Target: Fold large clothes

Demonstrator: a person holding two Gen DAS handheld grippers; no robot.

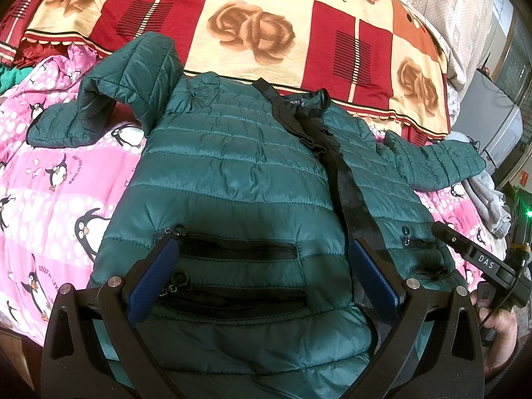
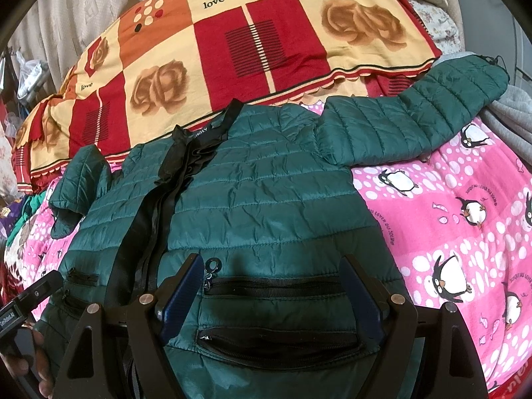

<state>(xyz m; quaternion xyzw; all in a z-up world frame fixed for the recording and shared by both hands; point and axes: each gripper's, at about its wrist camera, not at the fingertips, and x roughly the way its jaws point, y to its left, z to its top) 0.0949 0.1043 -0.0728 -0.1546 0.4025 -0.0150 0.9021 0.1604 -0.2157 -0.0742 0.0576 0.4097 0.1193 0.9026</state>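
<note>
Closest to me, the left gripper (image 1: 262,276) hangs over the hem end of the green puffer jacket (image 1: 232,173), its blue-padded fingers (image 1: 151,279) spread wide and holding nothing; the two zipped pockets on that half of the jacket lie in the gap between them. The right gripper (image 2: 269,292) does the same over the other front panel, fingers (image 2: 181,291) parted and empty, another pair of pocket zips (image 2: 276,286) beneath it. Neither looks to be pinching cloth, though I cannot tell whether the fingertips brush it.

The jacket lies front up and spread out on the pink penguin quilt (image 1: 50,173), hem toward the person. Up its middle runs the black zipper placket (image 1: 345,193) to the collar. Beyond the shoulders, one sleeve (image 1: 99,99) is humped and bent back on itself on the left side of the jacket; the other sleeve (image 2: 415,106) reaches out straight on the right side. Past the collar lies a red and cream rose-print blanket (image 2: 232,50).

I'd judge folding has barely begun: the garment is laid out and no fold is made. The next move likely calls for each gripper to close on a hem corner or a sleeve and bring it across the body, taking enough of the slippery, puffy shell that it does not slide out.
</note>
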